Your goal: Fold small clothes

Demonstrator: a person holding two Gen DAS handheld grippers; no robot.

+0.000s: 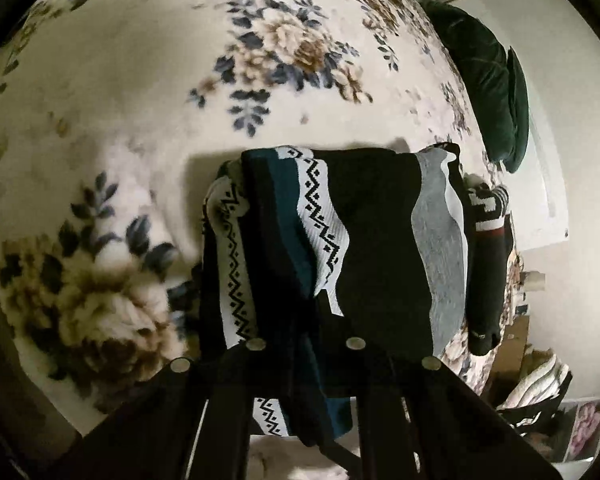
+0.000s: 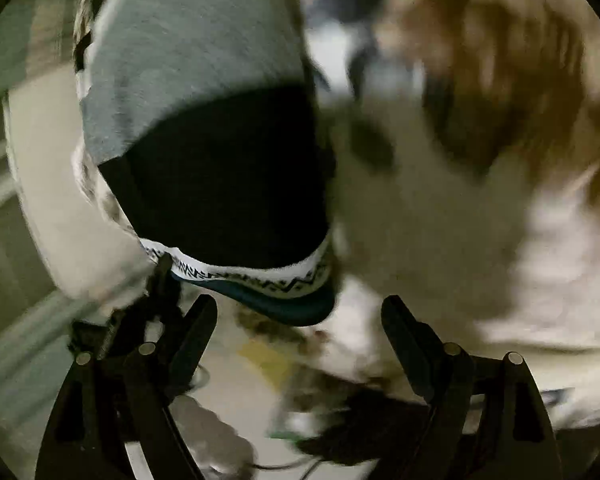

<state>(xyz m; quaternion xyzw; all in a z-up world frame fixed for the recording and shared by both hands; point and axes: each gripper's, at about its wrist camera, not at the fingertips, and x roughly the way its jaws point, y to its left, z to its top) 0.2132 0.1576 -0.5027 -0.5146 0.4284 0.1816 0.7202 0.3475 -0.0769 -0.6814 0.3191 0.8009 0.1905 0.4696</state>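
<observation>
A knit sock (image 1: 360, 216) in black, teal and grey with white zigzag bands hangs over the floral blanket in the left wrist view. It seems doubled, with a second layer showing at its left. My left gripper (image 1: 308, 320) is shut on its near end, and the fabric covers the fingertips. In the blurred right wrist view the same sock (image 2: 220, 168) lies or hangs just beyond my right gripper (image 2: 300, 320). That gripper is open, with the sock's teal and white end in front of its fingertips and nothing between its fingers (image 2: 196, 324).
A cream floral blanket (image 1: 140, 100) covers the bed. A black sock with white and red stripes (image 1: 488, 264) lies to the right of the held one. Behind it a dark green cushion (image 1: 488, 80) leans at the wall. More clothes (image 1: 540, 384) are piled at the right edge.
</observation>
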